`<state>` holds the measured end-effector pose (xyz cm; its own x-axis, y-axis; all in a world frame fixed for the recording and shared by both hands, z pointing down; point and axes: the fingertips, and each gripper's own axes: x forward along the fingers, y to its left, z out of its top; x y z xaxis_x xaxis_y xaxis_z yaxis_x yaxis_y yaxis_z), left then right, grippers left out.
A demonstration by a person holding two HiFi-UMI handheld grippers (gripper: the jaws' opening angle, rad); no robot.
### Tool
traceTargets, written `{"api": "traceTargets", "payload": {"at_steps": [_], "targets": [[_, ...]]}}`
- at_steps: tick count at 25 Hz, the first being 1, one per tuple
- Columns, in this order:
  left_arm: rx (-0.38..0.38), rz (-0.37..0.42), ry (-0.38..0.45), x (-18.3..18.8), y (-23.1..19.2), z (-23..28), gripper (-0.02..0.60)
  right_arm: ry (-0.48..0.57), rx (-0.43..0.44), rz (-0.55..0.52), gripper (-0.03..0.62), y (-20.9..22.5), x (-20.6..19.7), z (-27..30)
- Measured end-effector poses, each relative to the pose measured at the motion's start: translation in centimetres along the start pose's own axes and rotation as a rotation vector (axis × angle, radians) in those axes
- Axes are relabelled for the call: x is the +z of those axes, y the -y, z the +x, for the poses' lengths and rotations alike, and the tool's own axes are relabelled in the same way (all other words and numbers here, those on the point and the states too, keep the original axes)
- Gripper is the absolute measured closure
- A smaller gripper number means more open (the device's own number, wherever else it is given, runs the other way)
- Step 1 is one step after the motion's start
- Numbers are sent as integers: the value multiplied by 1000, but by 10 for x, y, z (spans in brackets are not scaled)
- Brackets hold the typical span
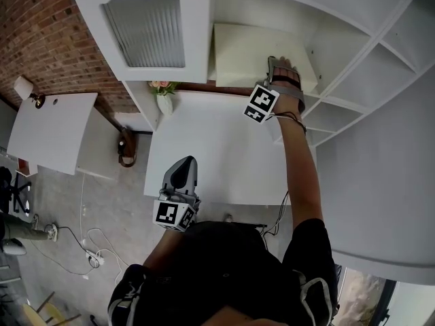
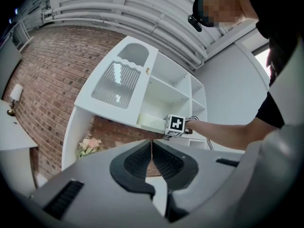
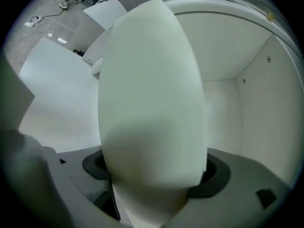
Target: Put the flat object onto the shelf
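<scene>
The flat object (image 1: pixel 258 53) is a pale cream slab lying in a compartment of the white shelf unit (image 1: pixel 340 46). It shows as a thick pale block (image 2: pixel 152 122) in the left gripper view. My right gripper (image 1: pixel 280 63) reaches into that compartment at the slab's right end. In the right gripper view the slab (image 3: pixel 152 94) fills the space between the wide-spread jaws of the right gripper (image 3: pixel 154 172), and the pads look just off its sides. My left gripper (image 1: pixel 187 163) hovers low over the white table (image 1: pixel 217 161), shut and empty, its left gripper pads (image 2: pixel 152 148) meeting.
A small vase of flowers (image 1: pixel 163 94) stands at the table's back left corner, under a cabinet door with ribbed glass (image 1: pixel 146 26). More shelf compartments open to the right (image 1: pixel 380 73). A second white table (image 1: pixel 54 131) and floor cables (image 1: pixel 88 250) lie at the left.
</scene>
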<state>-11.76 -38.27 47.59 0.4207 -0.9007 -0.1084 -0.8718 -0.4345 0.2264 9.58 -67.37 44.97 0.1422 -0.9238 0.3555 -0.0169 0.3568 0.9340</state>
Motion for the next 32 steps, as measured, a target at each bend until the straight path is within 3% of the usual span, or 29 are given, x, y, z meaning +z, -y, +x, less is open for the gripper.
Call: {"api": "traceTargets", "payload": {"at_steps": [6, 14, 20, 23, 28, 30, 32], "targets": [[-7, -12, -3, -3, 2, -2, 565, -29, 43, -2, 161, -1, 8, 9], [-28, -24, -5, -6, 9, -10, 565, 24, 72, -7, 125, -1, 17, 12], [-30, -21, -1, -2, 15, -22, 565, 88, 53, 59, 125, 2, 11, -36], [-23, -20, 5, 0, 16, -25, 565, 237, 50, 237, 128, 0, 15, -86], [-36, -15, 5, 2, 22, -24, 565, 534, 98, 758, 154, -21, 6, -177], [-44, -12, 5, 2, 25, -21, 565, 624, 114, 941, 312, -33, 1, -203], [-57, -9, 3, 1, 32, -18, 565, 665, 121, 1084, 375, -48, -6, -221]]}}
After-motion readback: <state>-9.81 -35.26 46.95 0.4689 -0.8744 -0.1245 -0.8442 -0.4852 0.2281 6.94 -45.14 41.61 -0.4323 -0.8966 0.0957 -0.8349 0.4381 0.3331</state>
